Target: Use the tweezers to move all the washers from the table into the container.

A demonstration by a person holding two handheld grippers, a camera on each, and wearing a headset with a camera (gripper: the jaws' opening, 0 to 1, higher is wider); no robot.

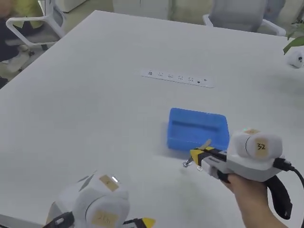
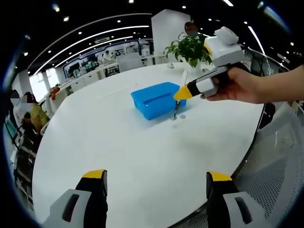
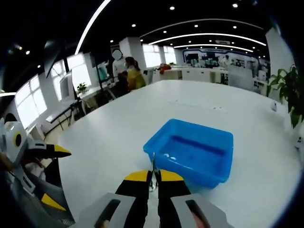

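Observation:
The blue container (image 1: 197,129) stands on the white table, right of centre. My right gripper (image 1: 198,154) is just in front of it, shut on thin metal tweezers (image 1: 188,162) whose tips touch the table beside a small washer (image 2: 183,114). In the right gripper view the tweezers (image 3: 153,164) stick out from between the yellow fingertips of my right gripper (image 3: 153,176), in front of the container (image 3: 192,149). My left gripper (image 2: 156,185) is open and holds nothing. It sits low at the near edge (image 1: 137,222), pointing toward the container (image 2: 156,99) and the right gripper (image 2: 183,92).
A white power strip (image 1: 178,78) lies farther back on the table (image 1: 95,95). Office chairs (image 1: 33,21) stand at the far edges. A potted plant (image 2: 190,47) is beyond the container. People sit at desks in the background.

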